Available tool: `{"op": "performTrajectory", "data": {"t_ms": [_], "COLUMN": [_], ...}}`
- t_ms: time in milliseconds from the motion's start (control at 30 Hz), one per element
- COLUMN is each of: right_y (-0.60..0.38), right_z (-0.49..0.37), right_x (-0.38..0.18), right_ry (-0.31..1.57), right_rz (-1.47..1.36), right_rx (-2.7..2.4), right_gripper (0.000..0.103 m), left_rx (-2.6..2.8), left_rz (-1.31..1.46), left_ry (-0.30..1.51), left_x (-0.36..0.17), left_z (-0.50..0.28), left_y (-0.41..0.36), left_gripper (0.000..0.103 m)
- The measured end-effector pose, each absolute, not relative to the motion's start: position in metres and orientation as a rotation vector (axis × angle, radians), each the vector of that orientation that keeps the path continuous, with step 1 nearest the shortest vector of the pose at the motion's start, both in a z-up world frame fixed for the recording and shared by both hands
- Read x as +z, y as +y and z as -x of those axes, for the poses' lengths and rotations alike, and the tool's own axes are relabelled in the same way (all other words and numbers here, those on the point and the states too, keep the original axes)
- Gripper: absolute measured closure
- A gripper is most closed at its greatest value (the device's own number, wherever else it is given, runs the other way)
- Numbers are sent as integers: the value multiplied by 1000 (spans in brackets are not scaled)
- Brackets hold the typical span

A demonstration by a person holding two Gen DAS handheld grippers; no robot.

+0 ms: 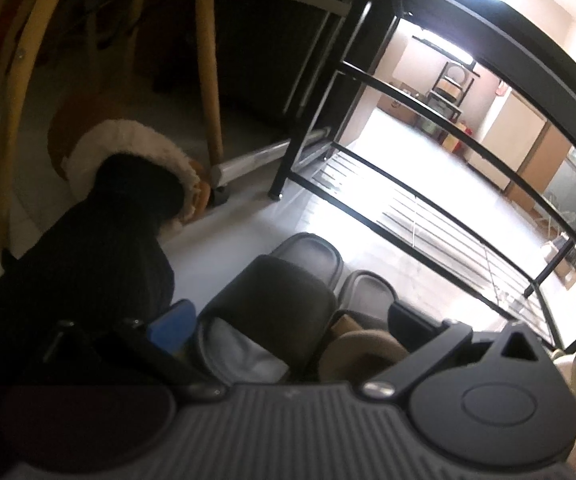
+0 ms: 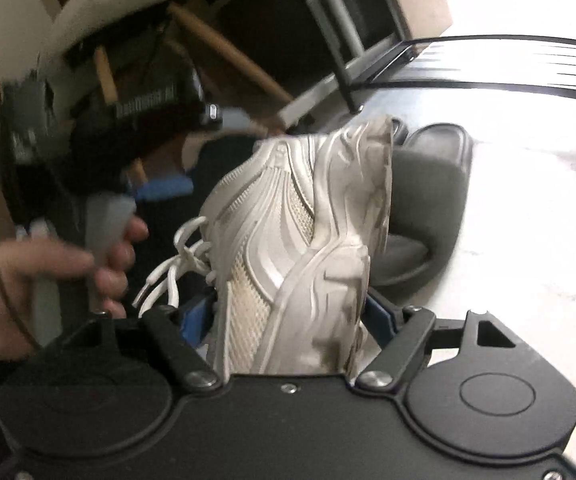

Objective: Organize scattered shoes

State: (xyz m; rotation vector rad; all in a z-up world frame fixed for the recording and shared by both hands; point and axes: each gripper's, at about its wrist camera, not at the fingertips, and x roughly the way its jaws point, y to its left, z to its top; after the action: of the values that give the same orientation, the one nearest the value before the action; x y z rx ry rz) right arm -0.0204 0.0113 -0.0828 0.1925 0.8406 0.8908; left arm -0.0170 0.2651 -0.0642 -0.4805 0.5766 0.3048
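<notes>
Pale tiled floor [image 1: 223, 236], glossy and glare-struck, indoor room with furniture beyond.

Item 1: white sneaker [image 2: 288, 248], mesh panels and ribbed overlays, scuffed at the sole; held off the floor on its side at centre of the right wrist view, sole edge toward 3 o'clock, loose white laces [image 2: 175, 264] trailing toward 9 o'clock. Right gripper [image 2: 292, 316] clamped on it, blue pads pressing either flank of the shoe near the bottom of the picture.

Item 2: dark slide sandals, a pair [image 1: 288, 304], flat on the floor side by side at 6 o'clock in the left wrist view, toes pointing toward 1 o'clock. One of the pair [image 2: 428, 184] shows in the right wrist view just behind the sneaker, at 3 o'clock of it.

Item 3: left gripper [image 1: 288, 320], low over the sandals; one blue-padded finger at 8 o'clock of the strap, the other at 4 o'clock. Jaws stand apart, straddling the near sandal; whether the pads touch it cannot be told.

Item 4: tan boot with fleece collar [image 1: 127, 152], at 10 o'clock, a dark-clad leg standing in it.

Item 5: black metal shoe rack [image 1: 408, 184], slatted lower shelf, at 2 o'clock.

Item 6: wooden chair leg [image 1: 209, 80], at 11 o'clock.

Item 7: person's hand [image 2: 47, 280], at 9 o'clock in the right wrist view, gripping a grey handle.
</notes>
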Motion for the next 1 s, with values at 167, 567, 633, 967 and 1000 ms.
{"op": "performTrajectory", "data": {"t_ms": [167, 567, 633, 967, 1000], "right_y": [-6, -45, -59, -69, -66], "right_z": [12, -47, -57, -84, -87], "right_x": [-75, -86, -93, -138, -141], "right_ry": [828, 801, 813, 909, 905], "right_rz": [-288, -475, -517, -632, -657], "right_rx": [882, 651, 591, 510, 514], "right_gripper": [25, 25, 25, 25, 25], "left_rx": [307, 299, 272, 227, 229], "left_rz": [484, 467, 471, 425, 413], "left_ry": [580, 615, 628, 694, 695], "left_x": [-64, -67, -69, -75, -75], "left_z": [16, 9, 7, -4, -4], "left_y": [266, 265, 264, 255, 253], "left_gripper": [1, 1, 1, 0, 0]}}
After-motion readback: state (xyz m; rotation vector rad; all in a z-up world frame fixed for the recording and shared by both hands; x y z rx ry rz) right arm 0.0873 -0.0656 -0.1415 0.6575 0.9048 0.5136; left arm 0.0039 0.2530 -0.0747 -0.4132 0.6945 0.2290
